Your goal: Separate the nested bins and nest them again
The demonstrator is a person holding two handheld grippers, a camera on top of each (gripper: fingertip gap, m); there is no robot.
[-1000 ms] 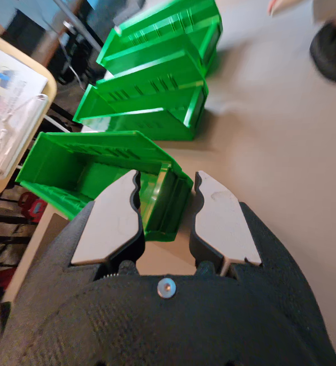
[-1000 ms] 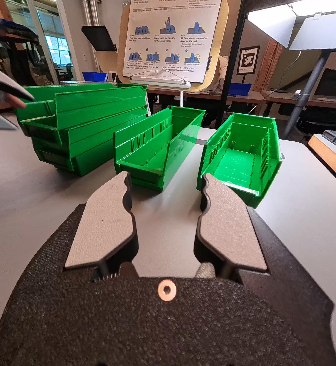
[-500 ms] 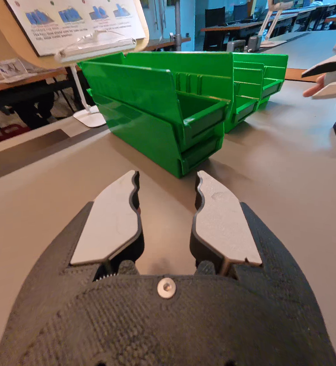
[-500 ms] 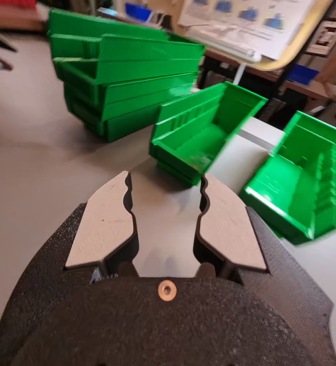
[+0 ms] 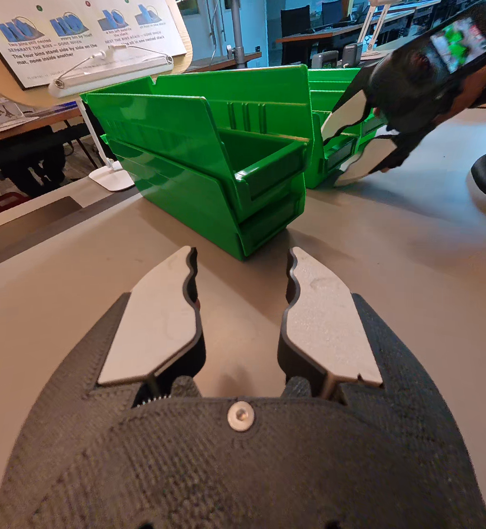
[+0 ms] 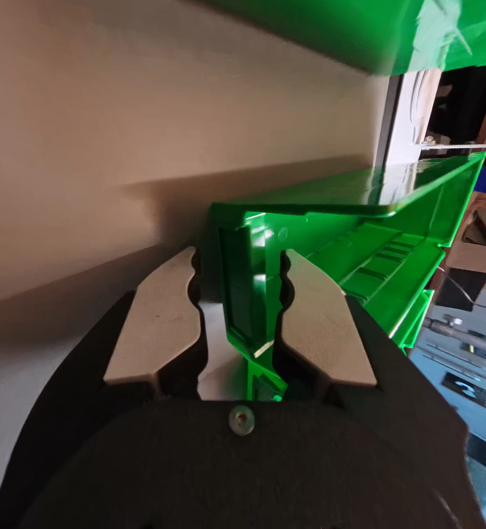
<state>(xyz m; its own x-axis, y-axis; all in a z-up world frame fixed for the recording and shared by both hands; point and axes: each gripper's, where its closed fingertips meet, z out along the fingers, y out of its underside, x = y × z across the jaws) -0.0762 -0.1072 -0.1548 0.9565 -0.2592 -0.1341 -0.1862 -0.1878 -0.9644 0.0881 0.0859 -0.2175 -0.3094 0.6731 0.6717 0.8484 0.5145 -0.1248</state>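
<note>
- Front lip of a glossy green plastic bin (image 6: 247, 289) stands between the fingers of the right gripper (image 6: 239, 252), whose jaws are spread with a gap on either side of the lip, gripping nothing yet.
- That view is rolled sideways, so the bin's long axis runs away from the jaws toward the far edge of the beige table (image 6: 121, 114); one finger lies outside the front wall, the other inside the trough.
- Seen from the left wrist, the right gripper (image 5: 359, 148) reaches down at the front of the farther green bins (image 5: 336, 148), beyond a nearer stack of two nested green plastic bins (image 5: 207, 171).
- Left gripper (image 5: 241, 254) hovers low over the table, jaws apart and empty, pointing at the front corner of the nearer nested stack, near it but not touching.
- Judged from this, the right gripper is nearer to a grasp: it looks set to close across the lip, then lift along the bin's length.
- Whether the farther bins are still nested cannot be told.
</note>
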